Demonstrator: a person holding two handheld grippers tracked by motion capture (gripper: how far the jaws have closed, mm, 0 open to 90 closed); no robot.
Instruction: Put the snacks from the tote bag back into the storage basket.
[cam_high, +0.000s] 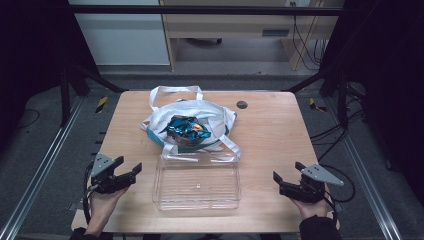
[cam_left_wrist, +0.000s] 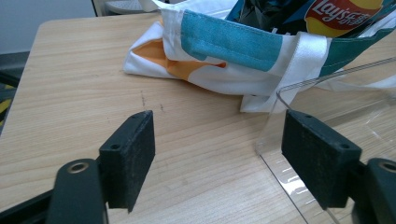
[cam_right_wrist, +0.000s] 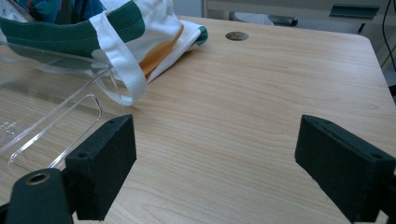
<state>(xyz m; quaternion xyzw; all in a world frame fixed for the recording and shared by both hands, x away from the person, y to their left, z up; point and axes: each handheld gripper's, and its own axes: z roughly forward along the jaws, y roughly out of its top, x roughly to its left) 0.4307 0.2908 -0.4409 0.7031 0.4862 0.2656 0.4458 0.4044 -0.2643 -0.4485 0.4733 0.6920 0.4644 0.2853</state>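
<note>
I see the left gripper low at the near left of the wooden table, jaws spread on nothing. The right gripper sits at the near right, spread and empty too. Between them lies a clear plastic bin, its far edge touching a white tote bag holding a chip packet

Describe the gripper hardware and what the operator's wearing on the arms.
Both the left gripper and right gripper are black, each with two blocky rectangular jaws with small screw holes. Each carries a grey three-cornered plate on top and trails a black cable. A dark sleeve covers the right forearm.
</note>
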